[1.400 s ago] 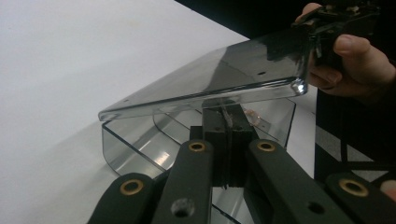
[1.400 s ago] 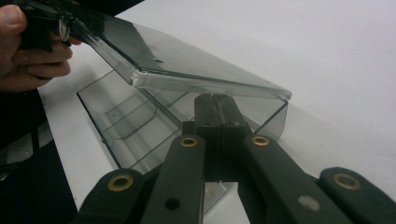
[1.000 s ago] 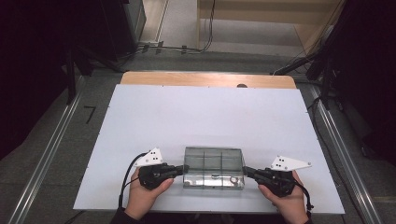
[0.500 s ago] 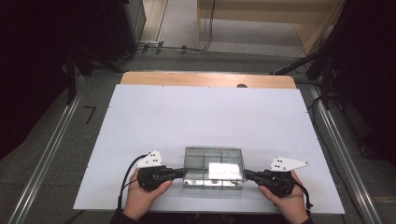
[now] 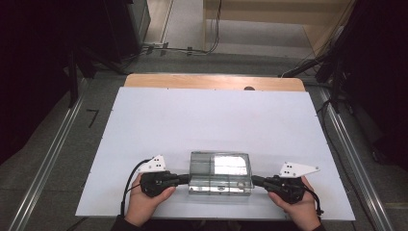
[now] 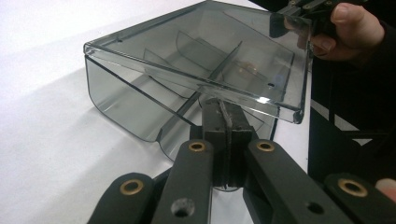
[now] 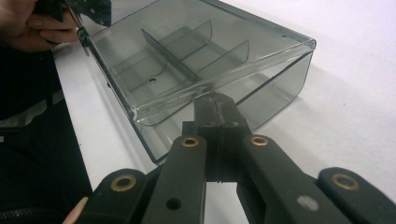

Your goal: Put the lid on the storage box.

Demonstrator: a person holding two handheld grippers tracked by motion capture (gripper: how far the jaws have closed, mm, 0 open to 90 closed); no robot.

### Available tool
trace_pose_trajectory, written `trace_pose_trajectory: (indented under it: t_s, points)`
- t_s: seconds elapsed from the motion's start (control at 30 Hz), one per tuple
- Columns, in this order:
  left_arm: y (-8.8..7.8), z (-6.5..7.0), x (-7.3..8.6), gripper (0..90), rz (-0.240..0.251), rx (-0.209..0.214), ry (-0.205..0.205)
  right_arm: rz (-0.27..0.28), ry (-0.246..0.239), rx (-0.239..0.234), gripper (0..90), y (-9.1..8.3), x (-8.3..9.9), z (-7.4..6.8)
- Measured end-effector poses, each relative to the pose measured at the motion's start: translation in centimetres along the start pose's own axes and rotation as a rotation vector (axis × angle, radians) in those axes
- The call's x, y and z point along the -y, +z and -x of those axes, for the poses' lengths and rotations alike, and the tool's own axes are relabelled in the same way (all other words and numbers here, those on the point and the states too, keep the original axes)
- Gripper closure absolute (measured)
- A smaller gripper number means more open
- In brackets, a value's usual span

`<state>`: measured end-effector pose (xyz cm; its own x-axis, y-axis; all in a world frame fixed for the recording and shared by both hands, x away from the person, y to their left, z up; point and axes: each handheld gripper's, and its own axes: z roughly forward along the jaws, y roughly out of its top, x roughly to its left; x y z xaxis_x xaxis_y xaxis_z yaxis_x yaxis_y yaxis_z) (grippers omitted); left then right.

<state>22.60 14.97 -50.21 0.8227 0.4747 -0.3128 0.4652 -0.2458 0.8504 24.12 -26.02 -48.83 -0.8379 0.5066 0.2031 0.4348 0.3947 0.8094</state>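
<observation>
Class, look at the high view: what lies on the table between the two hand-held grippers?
A clear smoky plastic box with inner dividers lies between the left hand-held gripper and the right hand-held gripper; each is shut against one end of it, as the high view shows.

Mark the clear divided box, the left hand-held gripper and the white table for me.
clear divided box (image 5: pixel 220 166), high view, lid top.
left hand-held gripper (image 5: pixel 186 179), high view, jaw tips at box's end.
white table (image 5: pixel 211 120), high view, bare surface.
</observation>
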Motion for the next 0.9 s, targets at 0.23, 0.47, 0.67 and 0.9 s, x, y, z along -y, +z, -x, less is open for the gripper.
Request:
trace_pose_trajectory:
  t_s: [0.23,0.47,0.67,0.9]
  points:
    - [-0.32,-0.1,0.14,90.0,-0.018,0.006,-0.004,-0.015,-0.011,-0.007,88.3,0.04,0.1,-0.14]
    - [-0.28,-0.2,0.54,90.0,-0.048,0.013,-0.015,-0.039,-0.02,0.003,88.3,0.13,0.34,-0.13]
    - [-0.26,-0.39,0.66,90.0,-0.064,0.022,-0.018,-0.055,-0.016,0.007,88.3,0.36,0.48,0.0]
    - [-0.22,-0.65,0.87,90.0,-0.08,0.022,-0.022,-0.067,-0.021,0.021,88.3,0.47,0.59,0.11]
